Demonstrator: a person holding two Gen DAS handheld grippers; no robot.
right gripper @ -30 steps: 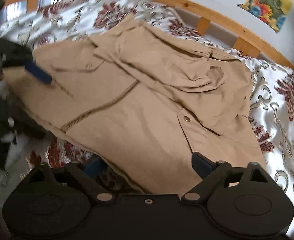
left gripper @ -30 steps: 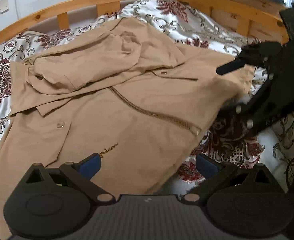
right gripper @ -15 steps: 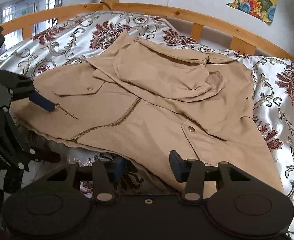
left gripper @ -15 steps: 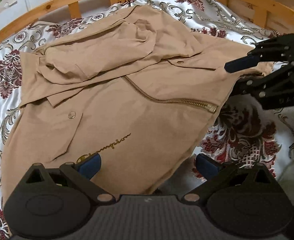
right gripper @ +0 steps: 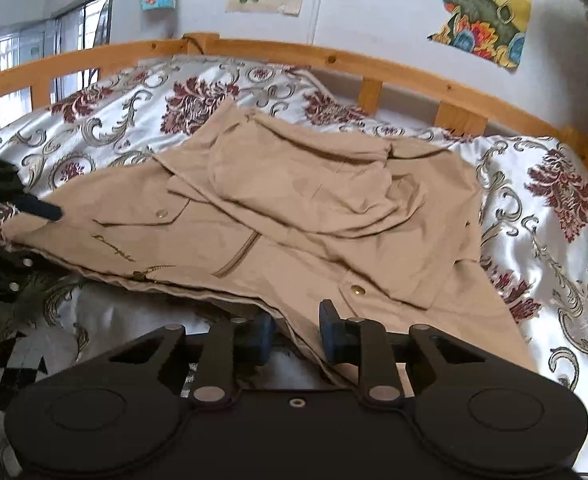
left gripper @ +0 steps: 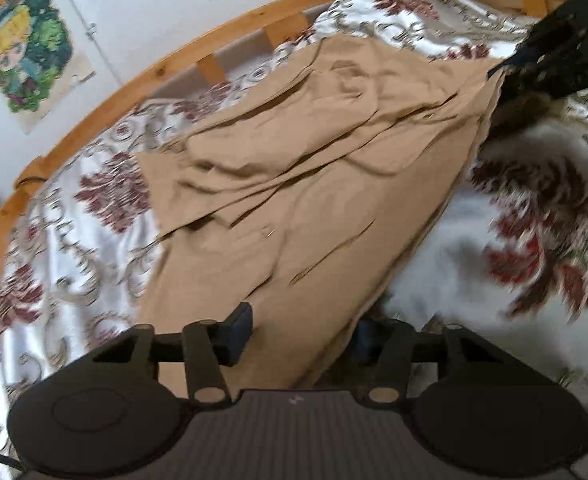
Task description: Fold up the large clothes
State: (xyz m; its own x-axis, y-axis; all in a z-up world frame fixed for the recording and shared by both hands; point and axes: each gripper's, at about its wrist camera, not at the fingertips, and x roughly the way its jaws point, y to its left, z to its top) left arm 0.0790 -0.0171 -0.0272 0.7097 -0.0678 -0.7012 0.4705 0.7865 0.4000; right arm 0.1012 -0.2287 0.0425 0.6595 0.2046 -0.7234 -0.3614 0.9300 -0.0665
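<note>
A tan jacket (right gripper: 294, 216) is seen spread across the floral bedspread (right gripper: 554, 200), filling the centre of the right wrist view; its sleeves are folded over the chest, its zip (right gripper: 238, 258) runs diagonally at centre, a snap button (right gripper: 359, 289) is visible at lower centre; the hem edge lies along the lower middle of the frame.

The right gripper (right gripper: 292, 334) is seen at bottom centre; its jaws are narrow and closing; the jacket's hem edge is between the blue pads (right gripper: 330, 330), though firm pressing cannot be confirmed.

The left gripper (left gripper: 304, 334) is seen at bottom centre of the left wrist view, which is blurred; its jaws are half wide and closing; the jacket (left gripper: 314, 184) edge lies between them, one pad (left gripper: 240, 332) resting on top of the cloth, the other partly hidden below the edge; a gap is seen, so no clamp is made out.

In the left wrist view the right gripper (left gripper: 510, 68) is seen at upper right, at the jacket's far corner; in the right wrist view the left gripper (right gripper: 40, 210) is seen at the left edge, on the jacket's corner.

A wooden bed rail (right gripper: 394, 70) curves across the upper part; posters (right gripper: 482, 8) are fixed on the wall above.
</note>
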